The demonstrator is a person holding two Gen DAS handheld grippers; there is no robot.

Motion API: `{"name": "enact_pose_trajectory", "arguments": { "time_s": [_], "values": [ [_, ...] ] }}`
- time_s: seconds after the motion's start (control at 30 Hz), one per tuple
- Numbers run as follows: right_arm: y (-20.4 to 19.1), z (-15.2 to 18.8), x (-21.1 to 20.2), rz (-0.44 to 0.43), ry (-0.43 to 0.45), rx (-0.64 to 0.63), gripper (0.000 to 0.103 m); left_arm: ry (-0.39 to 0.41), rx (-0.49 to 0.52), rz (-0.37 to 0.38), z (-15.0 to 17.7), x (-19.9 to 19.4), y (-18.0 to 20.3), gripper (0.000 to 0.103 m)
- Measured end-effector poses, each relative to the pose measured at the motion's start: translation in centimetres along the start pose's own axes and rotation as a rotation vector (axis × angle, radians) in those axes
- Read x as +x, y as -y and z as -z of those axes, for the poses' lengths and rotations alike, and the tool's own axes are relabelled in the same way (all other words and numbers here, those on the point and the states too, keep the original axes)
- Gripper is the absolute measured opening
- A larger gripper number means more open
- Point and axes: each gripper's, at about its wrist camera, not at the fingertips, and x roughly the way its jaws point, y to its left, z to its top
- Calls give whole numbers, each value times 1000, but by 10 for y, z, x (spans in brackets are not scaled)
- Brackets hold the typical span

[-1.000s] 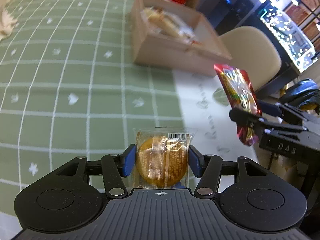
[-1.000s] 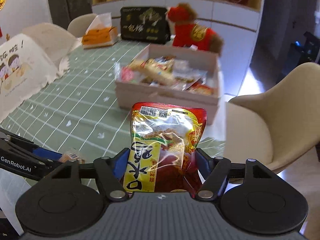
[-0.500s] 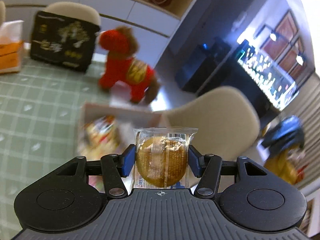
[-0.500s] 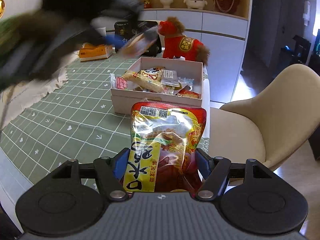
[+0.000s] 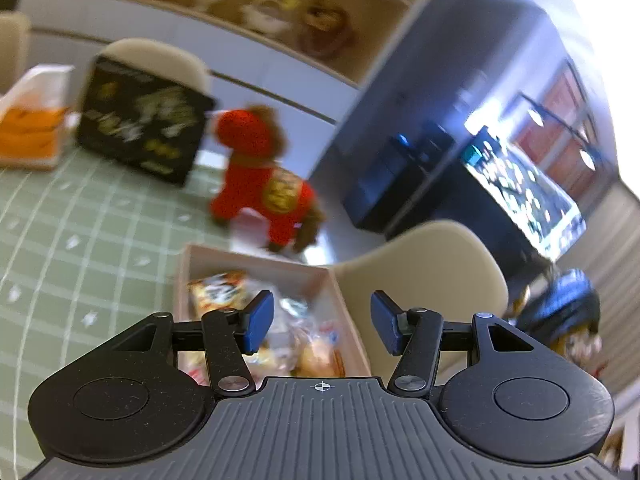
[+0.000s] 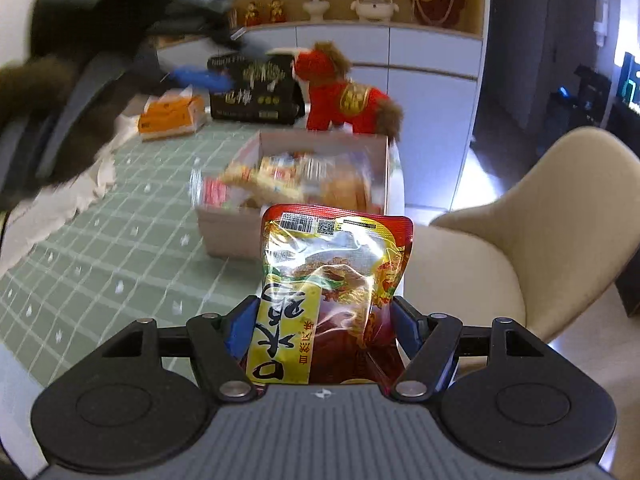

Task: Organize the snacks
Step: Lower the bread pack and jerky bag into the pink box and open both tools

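Observation:
My left gripper [image 5: 322, 322] is open and empty, held above the cardboard snack box [image 5: 344, 304]. The wrapped round biscuit [image 5: 318, 360] lies in the box among several other packets. My right gripper [image 6: 322, 330] is shut on a red and yellow snack bag [image 6: 332, 288] and holds it upright in front of the same box [image 6: 228, 232]. The left gripper [image 6: 120, 60] shows blurred at the upper left of the right wrist view, above the table.
A green checked tablecloth [image 5: 80, 232] covers the table. A red plush toy [image 6: 344, 96], a black gift box [image 6: 252, 88] and an orange tissue box [image 6: 172, 116] stand behind the snack box. A beige chair [image 6: 540, 220] stands at the table's right edge.
My left gripper has opened and let the round biscuit drop into the box. The right gripper has moved closer to the box with the bag still in it.

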Motion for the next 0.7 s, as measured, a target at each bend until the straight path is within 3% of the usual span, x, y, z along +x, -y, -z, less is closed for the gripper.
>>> {"name": "enact_pose_trajectory", "arguments": {
  "time_s": [0.07, 0.2, 0.3, 0.37, 0.43, 0.5, 0.6, 0.7],
  "values": [
    [1, -18, 4, 1, 23, 0, 70, 1, -48, -13, 13, -16, -16, 59],
    [-4, -75, 20, 13, 93, -29, 73, -40, -34, -95, 50, -28, -40, 59],
    [-1, -122, 49, -39, 109, 48, 97, -83, -44, -162, 76, -25, -58, 59],
    [2, -132, 75, -65, 64, 53, 97, -103, -17, -206, 93, -25, -68, 59],
    [4, -123, 93, -23, 26, 86, 96, -123, 35, -250, 110, -26, -77, 59],
    [1, -100, 96, -38, -13, 95, 96, -135, 78, -287, 123, -29, -85, 59],
    [-17, -51, 88, -79, -55, 50, 96, -144, 100, -303, 141, -34, -92, 59],
    [-43, -4, 82, -54, -104, -9, 96, -137, 124, -307, 153, -34, -95, 59]
  ]
}}
